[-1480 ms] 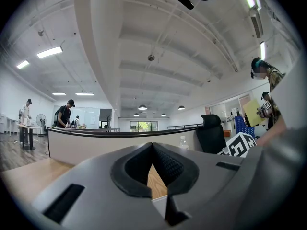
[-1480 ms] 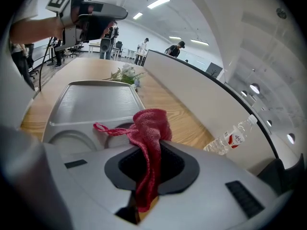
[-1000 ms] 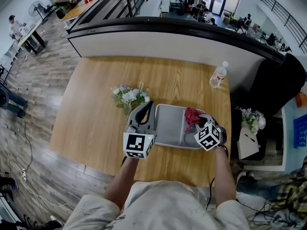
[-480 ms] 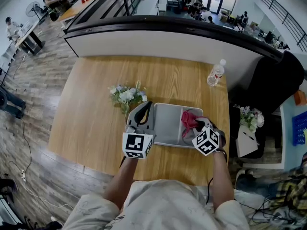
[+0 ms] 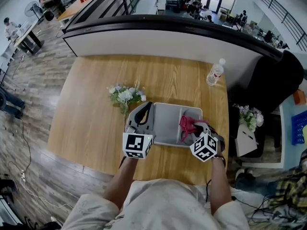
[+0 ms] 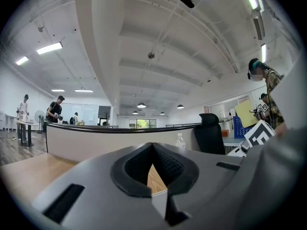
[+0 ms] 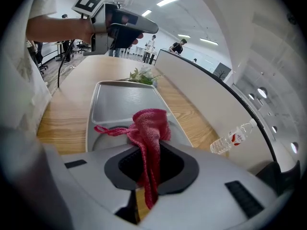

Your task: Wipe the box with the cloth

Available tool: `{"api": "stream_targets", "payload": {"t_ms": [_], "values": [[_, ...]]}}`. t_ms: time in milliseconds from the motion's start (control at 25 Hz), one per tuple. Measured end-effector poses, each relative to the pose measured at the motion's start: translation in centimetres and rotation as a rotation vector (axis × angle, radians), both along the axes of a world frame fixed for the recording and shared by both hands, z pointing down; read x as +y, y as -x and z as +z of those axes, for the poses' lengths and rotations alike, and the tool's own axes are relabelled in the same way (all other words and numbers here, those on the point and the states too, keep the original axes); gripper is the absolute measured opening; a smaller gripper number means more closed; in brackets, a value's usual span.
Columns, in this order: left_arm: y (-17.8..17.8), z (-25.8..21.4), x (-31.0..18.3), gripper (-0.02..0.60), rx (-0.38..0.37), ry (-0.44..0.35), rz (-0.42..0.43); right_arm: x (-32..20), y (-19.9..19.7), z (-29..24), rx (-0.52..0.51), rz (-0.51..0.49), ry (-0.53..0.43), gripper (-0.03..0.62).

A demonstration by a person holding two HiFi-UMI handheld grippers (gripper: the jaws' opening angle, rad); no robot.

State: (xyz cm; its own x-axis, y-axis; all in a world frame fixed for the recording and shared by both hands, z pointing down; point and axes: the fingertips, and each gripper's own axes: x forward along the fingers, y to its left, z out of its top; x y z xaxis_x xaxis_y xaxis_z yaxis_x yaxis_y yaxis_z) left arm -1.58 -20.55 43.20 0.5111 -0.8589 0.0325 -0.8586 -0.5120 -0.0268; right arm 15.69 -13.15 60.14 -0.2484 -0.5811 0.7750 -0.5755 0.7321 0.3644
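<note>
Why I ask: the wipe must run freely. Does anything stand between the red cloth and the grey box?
Nothing visible does. The right gripper is shut on the cloth, which hangs right over the box, at its right compartment. The left gripper sits at the box's left edge, apart from the cloth.

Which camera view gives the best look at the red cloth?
The right gripper view: the cloth hangs large between its jaws, over the box. The head view shows it small, beside the right gripper. The left gripper view misses it.
</note>
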Motion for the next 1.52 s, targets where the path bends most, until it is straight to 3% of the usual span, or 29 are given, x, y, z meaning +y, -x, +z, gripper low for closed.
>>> {"api": "stream_targets", "payload": {"t_ms": [240,1240,1520], "values": [[-0.1,0.1,-0.1,0.014,-0.003,0.007,0.004,1.4,0.4,0.0,0.01,-0.007,0.003,0.064],[-0.3,1.1,0.1,0.014,-0.002,0.028,0.006,8.6,1.9,0.5,-0.056,-0.04,0.312,0.064],[-0.2,1.1,0.2,0.014,-0.001,0.029,0.005,8.8,2.1,0.4,-0.05,-0.047,0.326,0.064]]}}
